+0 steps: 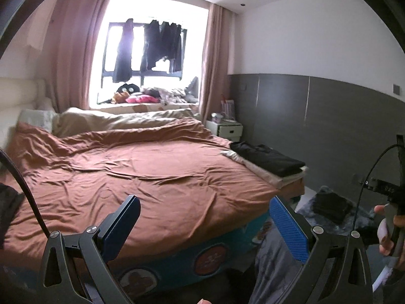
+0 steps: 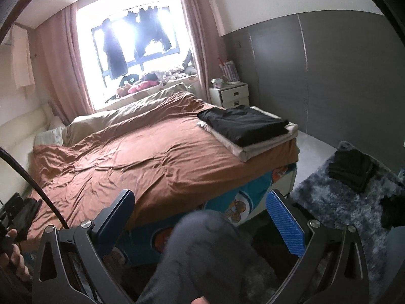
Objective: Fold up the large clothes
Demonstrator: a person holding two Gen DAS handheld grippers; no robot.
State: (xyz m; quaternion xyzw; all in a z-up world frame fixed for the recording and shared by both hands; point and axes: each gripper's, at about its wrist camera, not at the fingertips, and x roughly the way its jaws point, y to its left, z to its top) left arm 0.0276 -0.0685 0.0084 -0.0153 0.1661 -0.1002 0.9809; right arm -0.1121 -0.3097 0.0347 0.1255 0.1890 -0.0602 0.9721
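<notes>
While both sets of jaws stand wide apart and hold nothing, the left gripper (image 1: 205,228) and right gripper (image 2: 200,224) hover off the foot of the bed (image 1: 152,177). Folded black garment (image 2: 243,124): lies on a folded pale cloth (image 2: 268,144) at the bed's far right corner, well apart from both grippers. Second dark folded garment (image 2: 350,169): on a grey shaggy rug (image 2: 329,202) beside the bed. Brown cover, creased. Window (image 1: 152,50) with dark clothes hanging; pink curtains (image 1: 73,50); white nightstand (image 2: 230,93).

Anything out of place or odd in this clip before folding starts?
One thing: a dark folded garment lies on the grey shaggy rug on the floor, apart from the folded stack at the bed's corner. Both grippers are open and empty.
</notes>
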